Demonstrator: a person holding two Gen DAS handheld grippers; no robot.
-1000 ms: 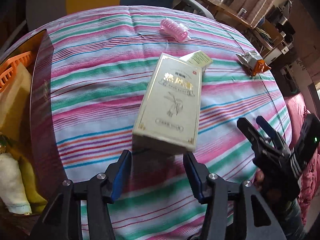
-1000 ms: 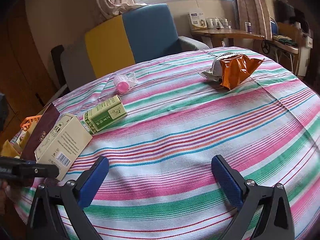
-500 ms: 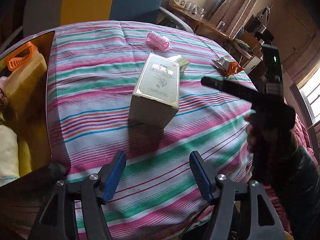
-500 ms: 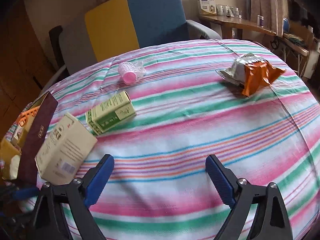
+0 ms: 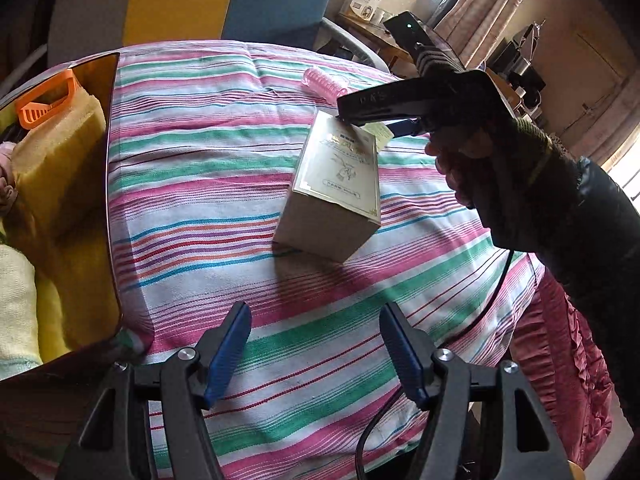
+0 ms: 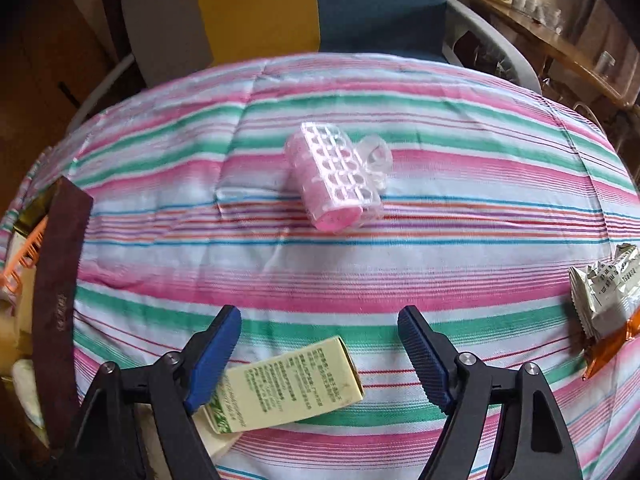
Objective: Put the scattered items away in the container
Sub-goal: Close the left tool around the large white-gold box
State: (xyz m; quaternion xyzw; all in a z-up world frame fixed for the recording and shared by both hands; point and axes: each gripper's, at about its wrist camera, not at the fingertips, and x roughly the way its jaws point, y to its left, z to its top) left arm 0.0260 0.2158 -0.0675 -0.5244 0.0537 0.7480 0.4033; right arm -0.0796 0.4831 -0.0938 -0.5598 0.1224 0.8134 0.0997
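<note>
A large cream box [image 5: 334,188] lies on the striped cloth ahead of my open, empty left gripper [image 5: 316,350]. The dark-walled container [image 5: 110,200] stands at the left with yellow cloths inside; it also shows in the right wrist view [image 6: 60,292]. My right gripper [image 6: 320,354] is open and hovers over a small green-and-cream box [image 6: 286,386] lying between its fingers; it also shows in the left wrist view [image 5: 404,126] above the cream box's far end. A pink hair roller [image 6: 334,178] lies further ahead. An orange-and-silver snack packet [image 6: 610,308] lies at the right.
An orange plastic basket [image 5: 44,104] sits in the container. A yellow-and-blue armchair [image 6: 320,4] stands behind the table. A side table with small items [image 6: 552,12] is at the far right. The table edge drops off at the right, over a pink ruffled cover [image 5: 568,360].
My right gripper has moved forward and left across the table, now over the small green box near the roller. My left gripper has drawn back from the cream box.
</note>
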